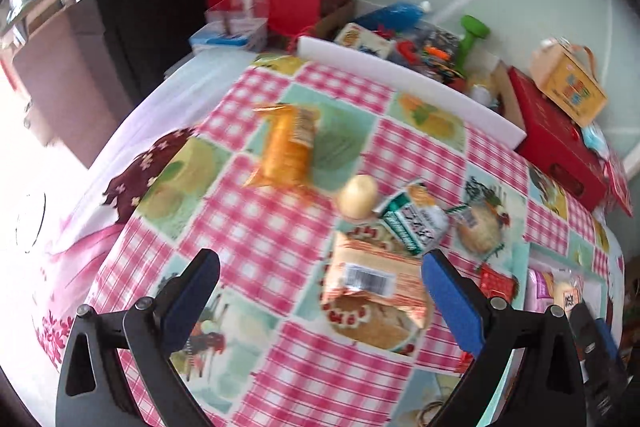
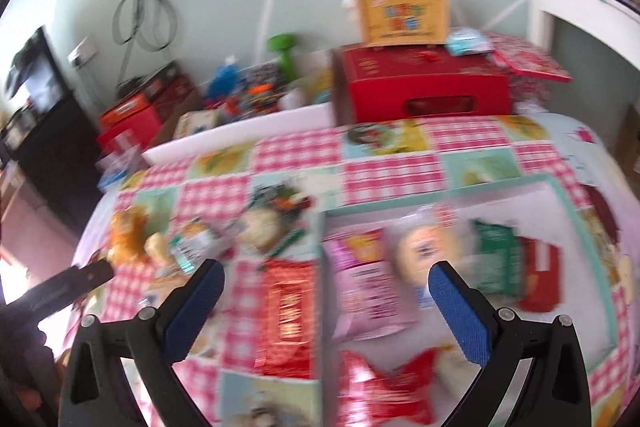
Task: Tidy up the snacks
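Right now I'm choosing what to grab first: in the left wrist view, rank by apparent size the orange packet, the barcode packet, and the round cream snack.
1. Barcode packet, though it lies nearest the camera, so this is unsure.
2. Orange packet, looking close in size.
3. Round cream snack, clearly smallest.

Right wrist view is smearing badly: the pink packet [image 2: 366, 287] and the red foil packet [image 2: 288, 319] are showing print that's blurring past reading. The red wrapper [image 2: 384, 387] at the bottom is getting cut off by the edge. In the left view, the orange packet [image 1: 286, 147] is blurring too, and the right finger [image 1: 452, 301] is covering a corner of the barcode packet [image 1: 374, 291].
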Demonstrator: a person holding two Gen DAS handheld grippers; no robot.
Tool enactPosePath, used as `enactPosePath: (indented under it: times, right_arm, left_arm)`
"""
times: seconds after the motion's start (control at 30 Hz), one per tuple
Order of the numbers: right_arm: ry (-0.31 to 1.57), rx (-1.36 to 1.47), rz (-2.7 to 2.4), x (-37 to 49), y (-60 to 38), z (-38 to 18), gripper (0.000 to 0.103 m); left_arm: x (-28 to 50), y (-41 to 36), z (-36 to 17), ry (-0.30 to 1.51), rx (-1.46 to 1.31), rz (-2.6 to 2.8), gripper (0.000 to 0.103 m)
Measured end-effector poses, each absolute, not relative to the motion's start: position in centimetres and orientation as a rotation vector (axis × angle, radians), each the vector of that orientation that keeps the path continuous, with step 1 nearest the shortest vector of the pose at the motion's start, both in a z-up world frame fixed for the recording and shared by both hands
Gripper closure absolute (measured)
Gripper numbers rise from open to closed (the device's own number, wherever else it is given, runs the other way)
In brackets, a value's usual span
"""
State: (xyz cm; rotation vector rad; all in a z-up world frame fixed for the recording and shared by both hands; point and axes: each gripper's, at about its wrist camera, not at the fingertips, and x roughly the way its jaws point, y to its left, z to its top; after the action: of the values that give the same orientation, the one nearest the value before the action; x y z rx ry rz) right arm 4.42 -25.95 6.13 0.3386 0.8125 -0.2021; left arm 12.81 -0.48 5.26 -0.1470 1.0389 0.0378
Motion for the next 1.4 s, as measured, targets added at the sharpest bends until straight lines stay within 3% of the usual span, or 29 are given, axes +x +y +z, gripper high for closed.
enactPosePath:
  times: [0.13, 0.4, 0.9, 0.97, 1.0, 1.13, 1.3, 1.4]
  right_arm:
    - [0.86, 0.296, -0.14, 5.8, -22.6, 5.1, 0.0]
    - [0.956, 0.24, -0.107, 7.3, -19.5, 1.9, 0.012]
    - [1.002, 0.272, -0.174, 7.6, -21.6, 0.2, 0.014]
    - [1.002, 0.268, -0.172, 7.6, -21.6, 0.2, 0.014]
    - [1.001, 0.266, -0.172, 7.6, -21.6, 0.2, 0.016]
    - [1.009, 0.275, -0.164, 7.7, -21.6, -0.1, 0.03]
    - [1.006, 0.265, -0.139, 7.8, -21.2, -0.1, 0.041]
    - [0.999, 0.259, -0.132, 7.7, -21.0, 0.2, 0.042]
  left_arm:
    - [12.9, 0.5, 4.7, 1.052, -0.159, 0.044, 0.002]
    - [14.2, -0.4, 1.2, 1.153, -0.148, 0.009, 0.002]
    - [16.0, -5.9, -1.5, 1.207, -0.115, -0.162, 0.002]
    - [16.3, -6.0, -2.1, 1.215, -0.113, -0.159, 0.011]
    - [16.4, -6.0, -2.4, 1.222, -0.11, -0.153, 0.018]
    - [16.2, -5.8, -2.6, 1.223, -0.136, -0.163, 0.025]
    - [15.4, -4.6, -2.8, 1.235, -0.135, -0.138, 0.025]
    - [15.1, -3.6, -2.6, 1.245, -0.151, -0.117, 0.025]
